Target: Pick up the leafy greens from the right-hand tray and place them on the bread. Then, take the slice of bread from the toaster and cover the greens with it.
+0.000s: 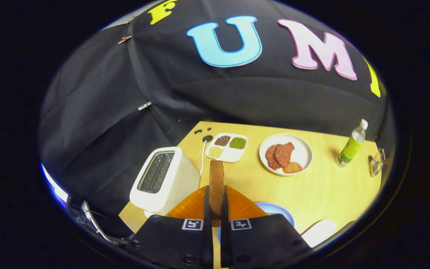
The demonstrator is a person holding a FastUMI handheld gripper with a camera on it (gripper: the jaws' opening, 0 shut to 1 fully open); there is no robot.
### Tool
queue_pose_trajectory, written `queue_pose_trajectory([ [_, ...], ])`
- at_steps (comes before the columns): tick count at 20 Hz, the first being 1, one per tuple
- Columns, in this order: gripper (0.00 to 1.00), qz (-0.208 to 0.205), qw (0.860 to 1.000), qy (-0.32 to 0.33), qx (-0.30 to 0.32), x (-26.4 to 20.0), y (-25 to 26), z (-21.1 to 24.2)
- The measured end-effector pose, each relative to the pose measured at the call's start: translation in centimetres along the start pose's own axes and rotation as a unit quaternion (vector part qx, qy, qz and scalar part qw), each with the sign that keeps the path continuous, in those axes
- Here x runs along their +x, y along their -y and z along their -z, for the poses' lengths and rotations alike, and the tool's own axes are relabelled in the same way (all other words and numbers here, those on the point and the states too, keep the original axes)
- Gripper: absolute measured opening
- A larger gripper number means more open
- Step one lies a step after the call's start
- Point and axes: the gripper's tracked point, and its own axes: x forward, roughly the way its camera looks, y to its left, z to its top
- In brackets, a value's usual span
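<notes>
Toaster [164,179] at near left, slots up, cord trailing behind. Just right of it, gripper [216,203] pinches a bread slice [217,179] edge-on between both fingers (standing upright, rising past the tips). Compartment tray [227,147] beyond it. Plate of meat [304,151] farther right; bottle [352,144] at far right.

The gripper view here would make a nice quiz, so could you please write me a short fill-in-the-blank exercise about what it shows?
1. The hand-held gripper is shut on a brown slice of ____, held edge-on between its fingers.
2. The white two-slot toaster stands on the ____ wooden table.
3. The round white plate holds reddish ____ slices.
4. The white divided tray has ____ filled compartments.

Missing words: bread; light; meat; three
</notes>
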Motion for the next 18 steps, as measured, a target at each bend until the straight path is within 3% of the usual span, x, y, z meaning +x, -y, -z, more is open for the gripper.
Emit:
queue_pose_trajectory([
  [11,0.12,0.004,0.996,-0.058,0.065,1.5,4.7,8.9],
  [18,0.15,0.04,0.993,-0.079,0.08,1.9,7.8,10.7],
])
